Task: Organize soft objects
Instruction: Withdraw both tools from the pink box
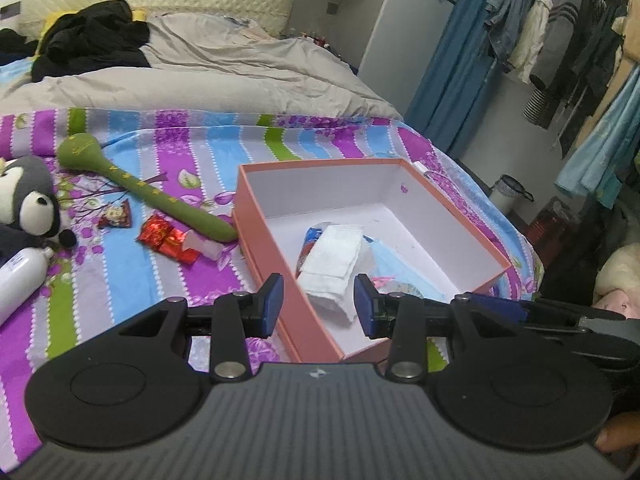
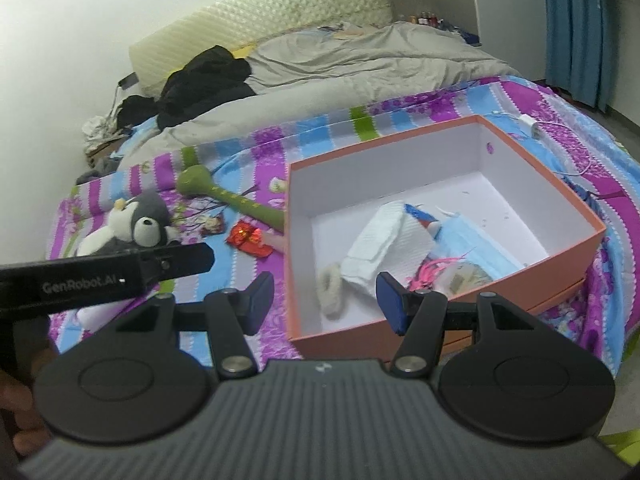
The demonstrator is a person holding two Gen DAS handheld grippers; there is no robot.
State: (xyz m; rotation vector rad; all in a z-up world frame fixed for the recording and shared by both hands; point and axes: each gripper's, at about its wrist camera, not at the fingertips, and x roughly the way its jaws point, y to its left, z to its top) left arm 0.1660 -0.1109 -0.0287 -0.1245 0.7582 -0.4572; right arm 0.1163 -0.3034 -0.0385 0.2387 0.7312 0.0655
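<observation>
soft items partly sorted: white towel (image 1: 334,258), blue face mask (image 2: 470,246) and fluffy scrunchie (image 2: 331,288) lie inside the orange box (image 1: 264,236) on the bed (image 1: 120,280). penguin plush (image 1: 30,200) and green massage stick (image 1: 140,184) lie outside, left of box. left gripper (image 1: 318,304) wide, empty; right gripper (image 2: 326,300) wide, empty, both near the box's front edge. between picks, probably; next move calls for reaching left to the plush.
</observation>
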